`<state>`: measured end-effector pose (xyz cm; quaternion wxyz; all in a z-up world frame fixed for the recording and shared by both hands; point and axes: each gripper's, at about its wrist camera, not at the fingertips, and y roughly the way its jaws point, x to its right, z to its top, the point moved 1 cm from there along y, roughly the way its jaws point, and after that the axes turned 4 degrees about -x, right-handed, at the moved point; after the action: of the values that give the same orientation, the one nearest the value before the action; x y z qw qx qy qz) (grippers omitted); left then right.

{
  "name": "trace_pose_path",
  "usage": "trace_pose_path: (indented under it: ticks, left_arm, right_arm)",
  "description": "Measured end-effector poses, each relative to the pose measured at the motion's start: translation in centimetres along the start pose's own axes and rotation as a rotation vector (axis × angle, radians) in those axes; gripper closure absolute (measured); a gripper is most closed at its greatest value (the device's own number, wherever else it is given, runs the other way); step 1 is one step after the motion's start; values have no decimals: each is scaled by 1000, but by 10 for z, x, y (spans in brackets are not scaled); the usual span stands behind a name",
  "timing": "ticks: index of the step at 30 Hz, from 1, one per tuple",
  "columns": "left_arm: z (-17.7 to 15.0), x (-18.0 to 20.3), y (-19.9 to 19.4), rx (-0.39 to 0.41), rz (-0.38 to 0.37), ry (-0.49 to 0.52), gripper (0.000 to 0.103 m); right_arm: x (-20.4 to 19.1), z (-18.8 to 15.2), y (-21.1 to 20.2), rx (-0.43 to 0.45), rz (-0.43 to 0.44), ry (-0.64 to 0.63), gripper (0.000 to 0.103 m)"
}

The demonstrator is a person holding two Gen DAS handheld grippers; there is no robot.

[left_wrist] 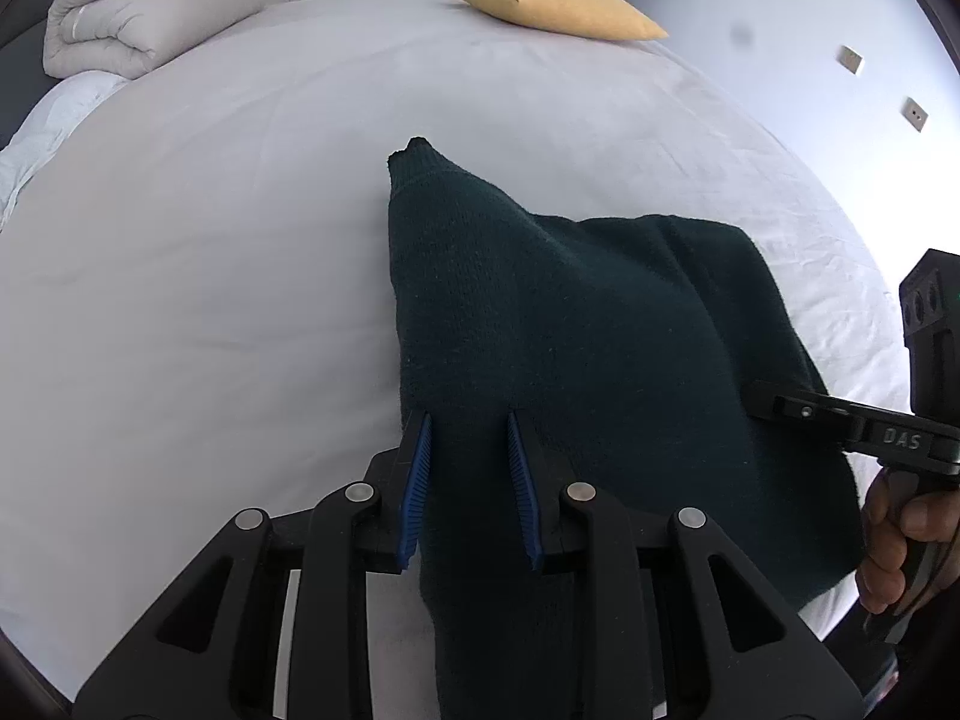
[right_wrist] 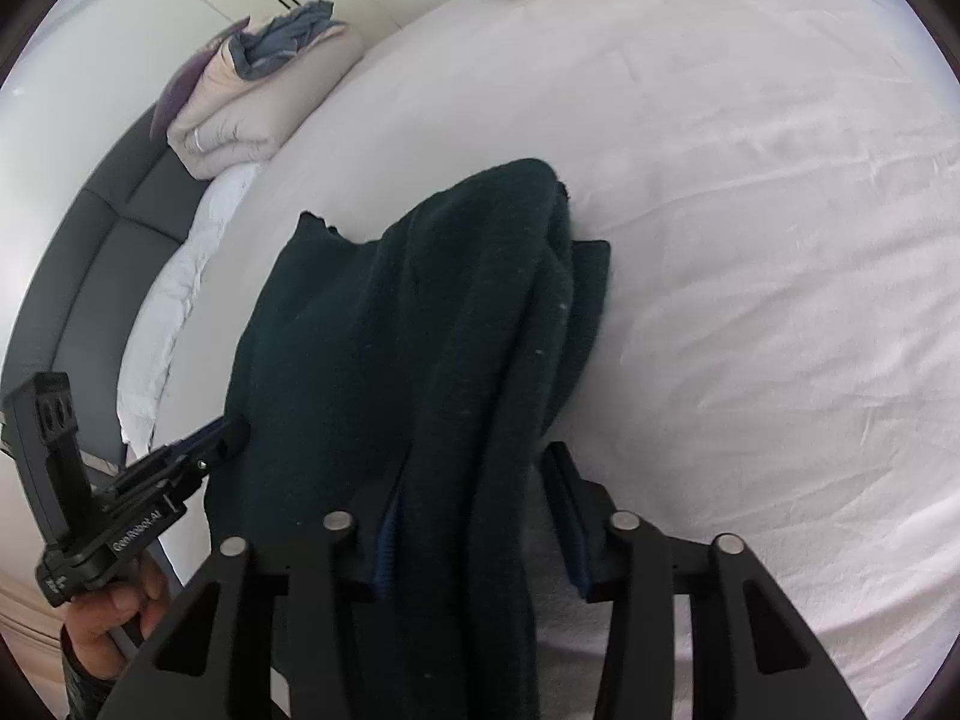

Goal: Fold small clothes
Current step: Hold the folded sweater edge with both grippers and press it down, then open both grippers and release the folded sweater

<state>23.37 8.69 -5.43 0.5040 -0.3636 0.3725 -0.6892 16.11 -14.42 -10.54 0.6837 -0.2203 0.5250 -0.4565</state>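
Note:
A dark green knitted sweater (left_wrist: 570, 324) lies on the white bed sheet (left_wrist: 210, 270), one sleeve cuff pointing away. My left gripper (left_wrist: 468, 420) has its blue-padded jaws parted with a strip of the sweater's near edge between them. In the right wrist view the sweater (right_wrist: 390, 330) is bunched and draped over my right gripper (right_wrist: 474, 456), whose jaws stand apart with a fold of fabric between them. The left gripper also shows in the right wrist view (right_wrist: 231, 429) at the sweater's left edge. The right gripper shows in the left wrist view (left_wrist: 759, 399) at the sweater's right edge.
A yellow pillow (left_wrist: 558, 3) lies at the far end of the bed. A folded beige duvet (left_wrist: 138, 24) sits at the far left corner, also in the right wrist view (right_wrist: 252, 102). A grey padded headboard (right_wrist: 102, 252) runs along the left.

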Motion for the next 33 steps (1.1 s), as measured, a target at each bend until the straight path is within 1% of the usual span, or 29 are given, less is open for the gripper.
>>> trace_pose_path:
  ticks: [2, 4, 5, 6, 7, 8, 9, 10, 11, 12, 13, 14, 16, 18, 19, 20, 21, 22, 23, 24, 25, 26, 27, 28, 30, 31, 33]
  left_arm:
    - [-4, -4, -2, 17, -14, -12, 77]
    - [-6, -6, -7, 41, -36, -31, 77]
    - [-9, -8, -15, 60, -38, -43, 77]
    - [-10, -8, -24, 95, -28, -47, 77]
    - [-14, -7, -36, 146, -5, -43, 76]
    - [-16, -5, -44, 191, 21, -37, 62]
    - [-21, -3, -56, 234, 50, -34, 43]
    - [-26, 0, -69, 286, 83, -32, 9]
    - [-31, 3, -80, 343, 113, -27, 3]
    - [-39, 7, -97, 424, 153, -14, 3]
    - [-46, 13, -112, 487, 181, 8, 3]
    - [-53, 19, -125, 534, 210, 32, 1]
    - [-63, 30, -144, 578, 273, 60, 0]
    - [-71, 39, -160, 599, 328, 82, 0]
    - [-75, 43, -170, 600, 344, 85, 0]
    - [-77, 44, -177, 598, 334, 81, 0]
    - [-79, 44, -183, 594, 313, 71, 0]
    - [-81, 42, -192, 590, 287, 44, 0]
    - [-83, 39, -197, 591, 266, 10, 0]
    - [-87, 36, -203, 594, 250, -39, 0]
    - [-92, 32, -210, 601, 224, -79, 0]
    - [-94, 29, -217, 601, 205, -88, 0]
    - [-93, 29, -218, 586, 184, -80, 0]
    - [-92, 29, -220, 564, 184, -64, 0]
    - [-96, 30, -224, 533, 218, -56, 0]
    - [-95, 29, -221, 490, 222, -59, 0]
    - [-93, 28, -212, 406, 197, -77, 0]
  right_arm:
    - [4, 0, -3, 10, 17, 11, 52]
    - [4, -2, -12, 27, -11, 23, 48]
    - [3, -3, -18, 39, -30, 19, 47]
    - [0, -6, -27, 63, -57, 3, 47]
    - [-5, -10, -38, 93, -88, -20, 45]
    - [-12, -15, -50, 129, -130, -44, 43]
    - [-17, -20, -59, 158, -151, -60, 39]
    - [-24, -26, -73, 198, -170, -79, 35]
    - [-31, -32, -83, 223, -188, -93, 34]
    - [-37, -36, -91, 245, -206, -109, 33]
    - [-45, -44, -102, 276, -229, -130, 30]
    - [-51, -48, -109, 298, -241, -142, 28]
    - [-65, -58, -122, 344, -266, -152, 20]
    - [-72, -65, -133, 369, -276, -154, 17]
    - [-79, -71, -139, 382, -280, -160, 16]
    - [-82, -75, -143, 392, -284, -165, 15]
    - [-86, -79, -149, 408, -288, -171, 12]
    - [-90, -85, -155, 431, -296, -178, 7]
    - [-95, -89, -161, 454, -304, -186, 5]
    - [-99, -91, -164, 473, -311, -192, 2]
    - [-104, -96, -170, 497, -322, -200, 0]
    - [-109, -101, -176, 519, -331, -215, 0]
    - [-113, -105, -181, 531, -338, -228, 0]
    - [-118, -109, -185, 538, -343, -246, 0]
    - [-124, -113, -191, 536, -339, -265, 0]
    - [-125, -113, -192, 530, -336, -266, 0]
    - [-127, -114, -193, 507, -333, -255, 0]
